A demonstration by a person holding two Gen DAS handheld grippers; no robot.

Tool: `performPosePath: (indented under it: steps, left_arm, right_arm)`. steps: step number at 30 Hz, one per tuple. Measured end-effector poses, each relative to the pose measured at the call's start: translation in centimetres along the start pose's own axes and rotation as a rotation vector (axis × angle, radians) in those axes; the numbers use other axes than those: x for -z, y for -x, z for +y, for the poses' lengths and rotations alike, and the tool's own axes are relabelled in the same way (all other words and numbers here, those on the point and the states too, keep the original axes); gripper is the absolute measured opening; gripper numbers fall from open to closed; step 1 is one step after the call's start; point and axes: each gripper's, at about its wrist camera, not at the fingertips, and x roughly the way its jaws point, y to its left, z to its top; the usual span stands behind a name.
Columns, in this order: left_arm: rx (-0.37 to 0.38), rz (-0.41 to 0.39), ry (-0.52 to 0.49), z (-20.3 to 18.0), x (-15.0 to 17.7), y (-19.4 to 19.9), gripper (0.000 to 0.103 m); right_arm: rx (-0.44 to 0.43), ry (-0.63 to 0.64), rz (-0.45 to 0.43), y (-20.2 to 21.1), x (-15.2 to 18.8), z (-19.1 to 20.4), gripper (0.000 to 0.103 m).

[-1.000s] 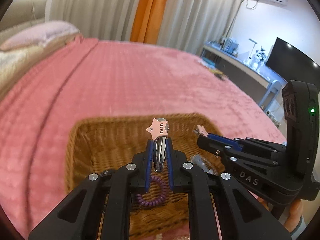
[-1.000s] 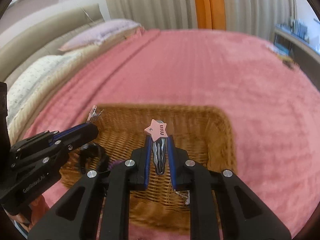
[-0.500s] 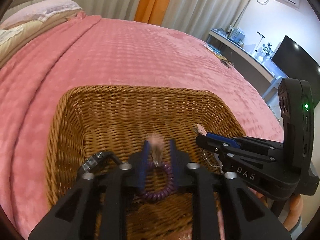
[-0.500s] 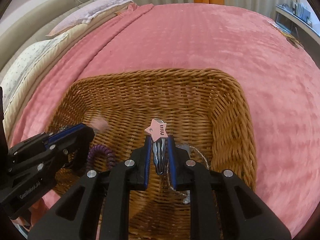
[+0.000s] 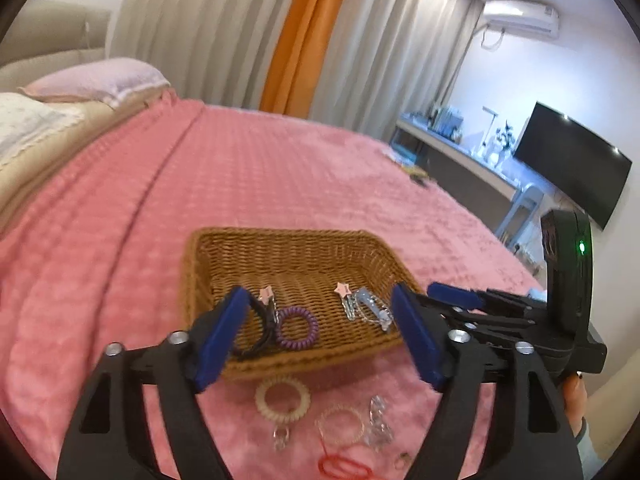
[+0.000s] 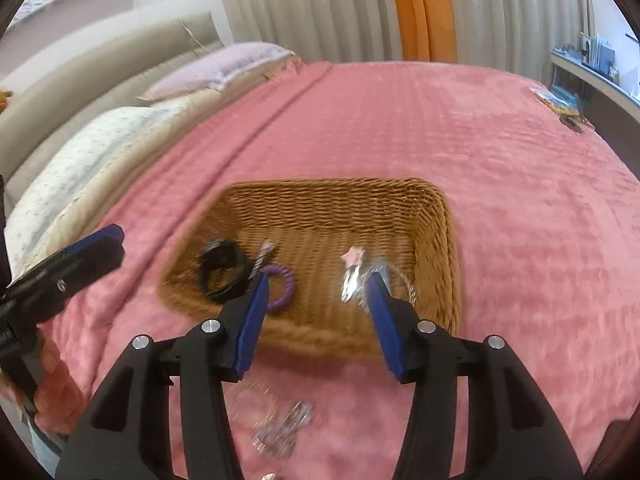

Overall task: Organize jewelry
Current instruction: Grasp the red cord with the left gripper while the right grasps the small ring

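Note:
A wicker basket (image 5: 288, 240) (image 6: 332, 196) sits on the pink bedspread. Inside lie two pink star hair clips (image 5: 265, 293) (image 5: 343, 290), a purple coil hair tie (image 5: 298, 324) (image 6: 280, 280), a black hair tie (image 6: 222, 270) and a silver chain (image 5: 374, 308). My left gripper (image 5: 320, 340) is open and empty, held above the basket's near edge. My right gripper (image 6: 316, 320) is open and empty over the near rim; it also shows in the left wrist view (image 5: 452, 292). On the bedspread in front lie a cream coil tie (image 5: 283, 398), a clear coil tie (image 5: 340, 426), silver pieces (image 5: 378, 424) and red bands (image 5: 344, 468).
Pillows (image 6: 96, 152) and a headboard lie at the far left. A desk with a television (image 5: 572, 164) stands to the right of the bed. Small items (image 6: 560, 104) lie on the bed's far right corner.
Both grippers opened and let their star clips fall into the basket. Both pulled back and up, so the loose items in front of the basket came into view.

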Motion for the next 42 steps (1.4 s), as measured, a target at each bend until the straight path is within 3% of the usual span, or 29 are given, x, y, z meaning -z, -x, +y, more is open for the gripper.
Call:
performPosePath:
  steps: [3,10,12,13,15,26,33,36,38,40,42]
  left_arm:
    - [-0.002,-0.020,0.005,-0.1,1.2,2.2,0.078]
    - [-0.099,0.004,-0.017,-0.9,7.0,4.4,0.077]
    - [-0.099,0.035,-0.004,-0.8,8.7,4.2,0.074]
    - [-0.083,0.060,0.009,-0.5,9.6,3.8,0.067]
    - [-0.073,0.102,0.033,-0.1,10.8,2.9,0.061]
    - [-0.061,0.212,0.081,1.0,13.7,-1.6,0.060]
    - [-0.052,0.290,0.083,0.9,13.9,-4.1,0.043]
    - [-0.051,0.302,0.083,0.9,14.1,-4.5,0.043]
    - [-0.059,0.309,0.071,0.5,14.0,-4.7,0.036]
    - [-0.072,0.320,0.049,0.0,14.2,-5.0,0.016]
    - [-0.072,0.326,0.035,-0.3,14.3,-5.1,0.006]
  right_arm:
    - [-0.007,0.008,-0.017,2.0,2.0,0.5,0.048]
    - [0.023,0.029,0.013,3.1,8.1,1.9,0.047]
    - [0.029,0.041,0.033,2.8,10.0,2.2,0.044]
    - [0.025,0.042,0.047,2.6,10.9,2.4,0.038]
    - [0.025,0.041,0.070,2.0,12.2,2.4,0.037]
    - [0.028,0.063,0.086,0.8,14.9,2.8,0.035]
    - [0.033,0.073,0.125,-0.4,15.5,2.8,0.031]
    - [0.046,0.088,0.133,-0.8,15.5,3.2,0.031]
    - [0.061,0.111,0.137,-1.0,15.5,3.6,0.028]
    - [0.056,0.132,0.139,-1.0,15.7,4.1,0.012]
    - [0.062,0.138,0.135,-0.9,15.7,4.2,0.012]
